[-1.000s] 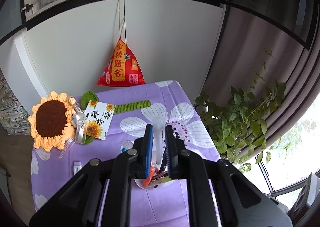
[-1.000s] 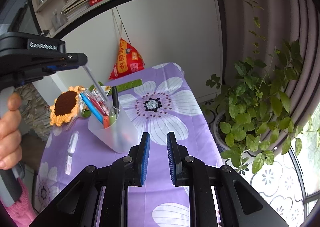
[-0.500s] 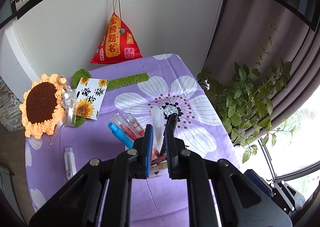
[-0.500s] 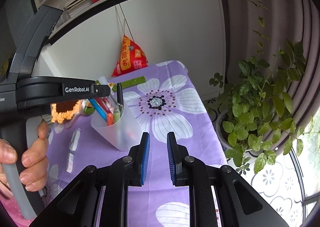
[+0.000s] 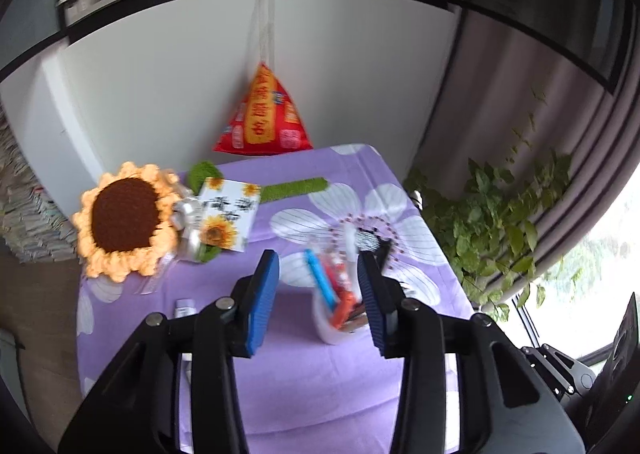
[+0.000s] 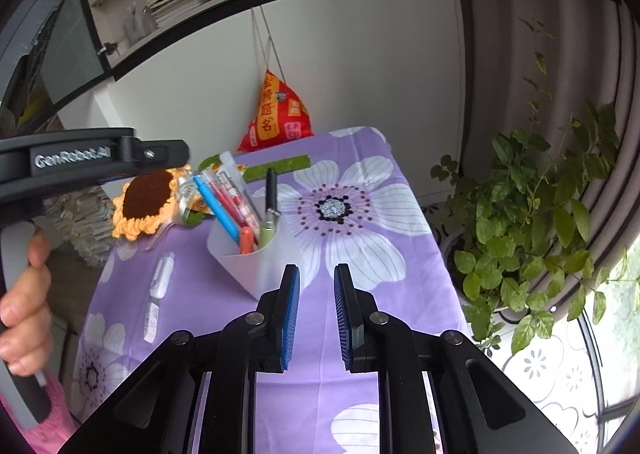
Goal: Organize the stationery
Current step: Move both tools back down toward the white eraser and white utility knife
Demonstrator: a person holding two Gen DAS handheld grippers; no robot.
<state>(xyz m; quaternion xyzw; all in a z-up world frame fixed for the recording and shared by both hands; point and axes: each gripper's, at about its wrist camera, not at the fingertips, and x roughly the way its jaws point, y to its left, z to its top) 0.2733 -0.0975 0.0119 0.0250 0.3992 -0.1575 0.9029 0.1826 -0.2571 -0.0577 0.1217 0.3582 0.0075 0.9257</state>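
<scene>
Already most pens stand in the white cup (image 6: 256, 258) mid-table, the left gripper (image 5: 318, 294) having just opened, jaws empty above it, the right gripper (image 6: 316, 310) narrow and empty, while two small items (image 6: 160, 282), possibly erasers, remain out.

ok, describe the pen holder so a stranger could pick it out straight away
Start at the purple flowered tablecloth. Near its middle, beside the big white flower print, stands a translucent white cup with pens sticking out of it. It is the only upright container; the crochet sunflower and the small white pieces nearby lie flat.
</scene>
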